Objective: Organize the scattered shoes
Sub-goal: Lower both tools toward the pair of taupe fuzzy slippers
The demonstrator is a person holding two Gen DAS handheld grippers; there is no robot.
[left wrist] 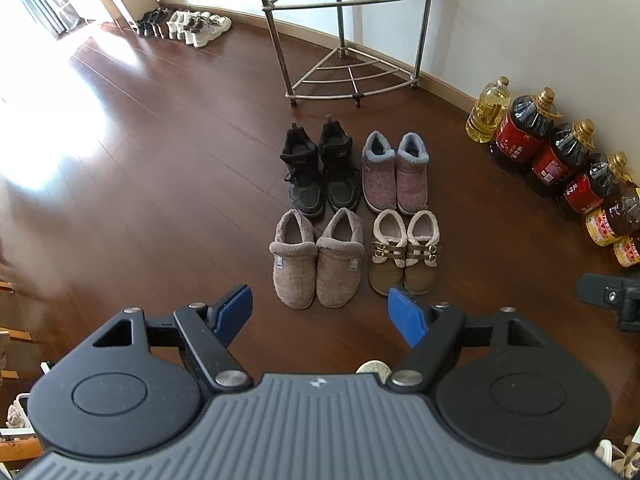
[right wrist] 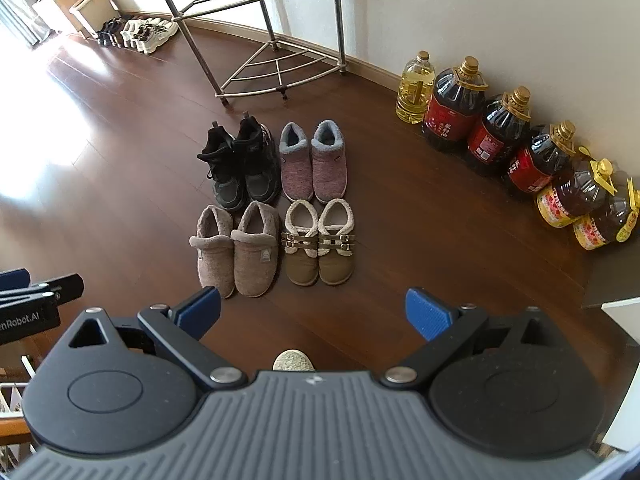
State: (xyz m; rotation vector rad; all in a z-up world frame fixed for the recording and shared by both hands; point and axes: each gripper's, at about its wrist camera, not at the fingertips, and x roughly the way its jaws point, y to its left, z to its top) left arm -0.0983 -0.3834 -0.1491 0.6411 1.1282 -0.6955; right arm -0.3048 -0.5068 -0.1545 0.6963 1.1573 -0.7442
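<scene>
Left gripper and right gripper are held above the wood floor, jaws spread wide, nothing gripped. Just beyond, four pairs are set in a two-by-two block: beige slippers beside brown buckled shoes, then black sneakers beside pink slippers. Farther off, a metal corner rack and oil bottles are seen along the wall.
</scene>
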